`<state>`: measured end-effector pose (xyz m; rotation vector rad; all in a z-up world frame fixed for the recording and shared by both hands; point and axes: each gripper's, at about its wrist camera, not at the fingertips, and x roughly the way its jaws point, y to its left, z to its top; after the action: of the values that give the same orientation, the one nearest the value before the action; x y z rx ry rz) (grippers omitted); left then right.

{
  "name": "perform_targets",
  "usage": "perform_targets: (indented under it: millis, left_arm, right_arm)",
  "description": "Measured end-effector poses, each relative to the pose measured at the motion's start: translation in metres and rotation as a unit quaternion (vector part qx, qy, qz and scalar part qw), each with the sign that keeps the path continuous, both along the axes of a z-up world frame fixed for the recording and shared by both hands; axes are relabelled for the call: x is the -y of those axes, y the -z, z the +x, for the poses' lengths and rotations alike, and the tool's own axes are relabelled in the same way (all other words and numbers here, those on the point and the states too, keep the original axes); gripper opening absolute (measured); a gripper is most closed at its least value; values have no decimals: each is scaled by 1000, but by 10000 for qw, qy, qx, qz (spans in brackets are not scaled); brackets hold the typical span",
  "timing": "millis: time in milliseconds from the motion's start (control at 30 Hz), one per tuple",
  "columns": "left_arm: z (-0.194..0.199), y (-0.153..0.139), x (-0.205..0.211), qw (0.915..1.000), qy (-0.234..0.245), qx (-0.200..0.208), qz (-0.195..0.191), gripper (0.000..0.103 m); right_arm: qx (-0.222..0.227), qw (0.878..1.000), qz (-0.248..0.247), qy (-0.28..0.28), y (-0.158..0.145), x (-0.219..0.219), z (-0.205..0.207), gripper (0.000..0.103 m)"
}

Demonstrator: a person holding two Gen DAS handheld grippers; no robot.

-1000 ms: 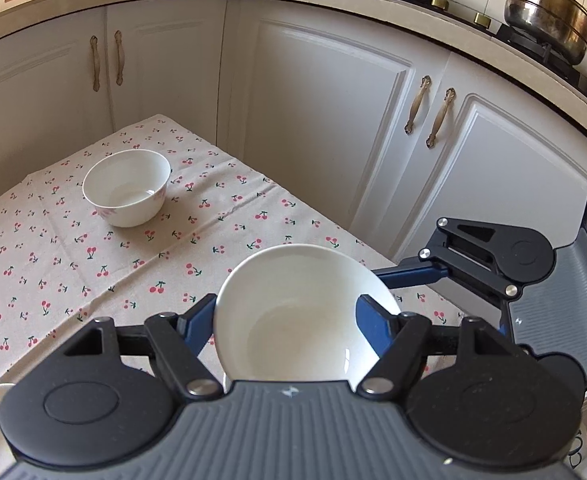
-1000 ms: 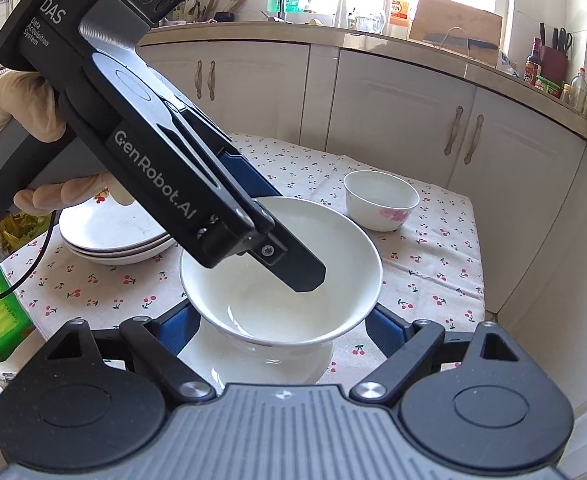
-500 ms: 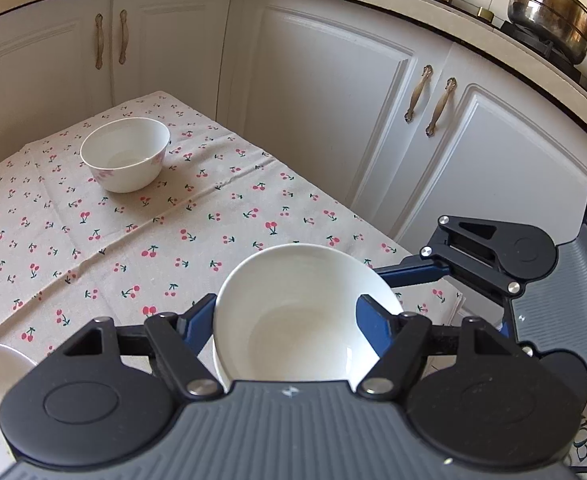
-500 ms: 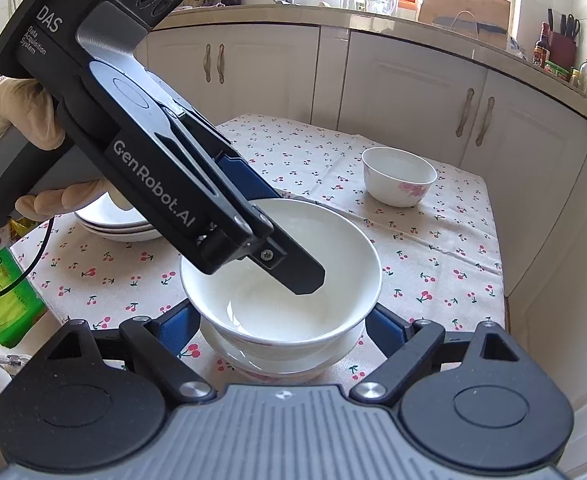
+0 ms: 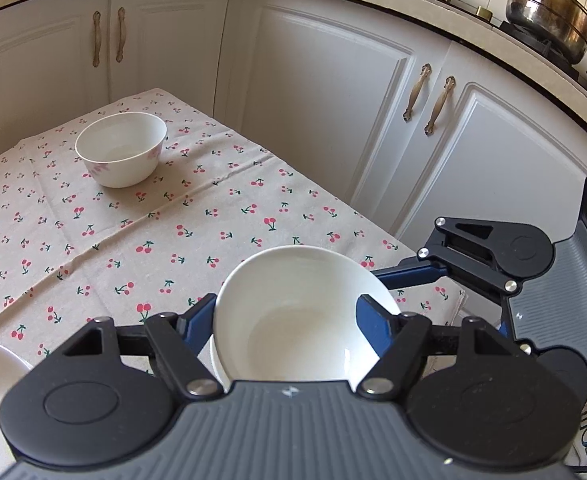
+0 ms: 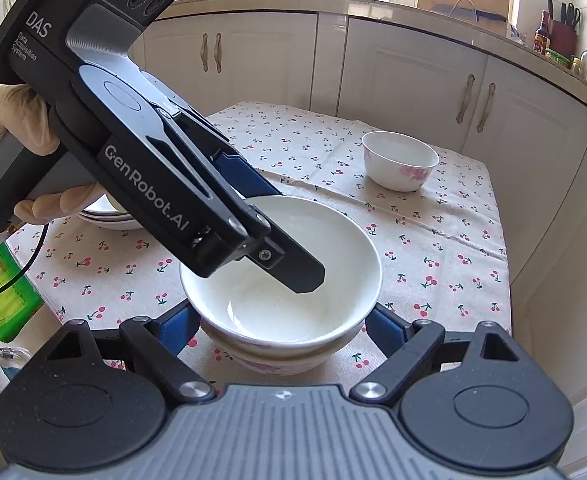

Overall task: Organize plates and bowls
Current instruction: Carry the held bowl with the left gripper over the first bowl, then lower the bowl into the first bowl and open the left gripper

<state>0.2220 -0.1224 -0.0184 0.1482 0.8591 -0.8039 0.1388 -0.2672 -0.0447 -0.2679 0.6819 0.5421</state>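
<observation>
A white bowl [image 5: 293,312] [image 6: 325,264] sits nested in a second bowl with pink flowers [image 6: 277,364] on the cherry-print tablecloth. My left gripper [image 5: 289,320] is shut on the top bowl's near rim, one finger [image 6: 293,268] inside it. My right gripper [image 6: 281,320] is open, its blue fingers [image 6: 385,326] on either side of the two bowls; it also shows in the left wrist view [image 5: 485,248]. A small flowered bowl [image 5: 120,149] [image 6: 400,160] stands alone at the table's far side. Stacked white plates [image 6: 105,214] lie behind the left gripper.
White cabinets [image 5: 325,112] close in the table on two sides. The table edge [image 6: 505,264] is close on the right. A green bag [image 6: 1,292] lies off the table at left. A steel pot [image 5: 549,12] sits on the stove.
The top bowl has come down into the lower bowl and now rests nested in it. Both grippers dropped with it; the jaws have not changed.
</observation>
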Motion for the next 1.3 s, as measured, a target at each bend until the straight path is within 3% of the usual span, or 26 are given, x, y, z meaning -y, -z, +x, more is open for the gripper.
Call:
perform_targets:
  millis: [467, 600, 733, 1300]
  left_arm:
    - [3, 8, -1, 10000, -57, -77, -5, 75]
    - [3, 6, -3, 9999, -79, -73, -49, 76]
    - [3, 4, -7, 9999, -118, -17, -11, 81]
    - [20, -36, -27, 9975, -380, 542, 236, 90]
  right_arm:
    - [-73, 9999, 97, 9, 1, 0, 3, 93]
    - [30, 9998, 187, 48, -1, 3, 1, 102]
    - [93, 9996, 266, 24, -6, 7, -1, 103]
    - [513, 9984, 234, -62, -41, 25, 17, 103]
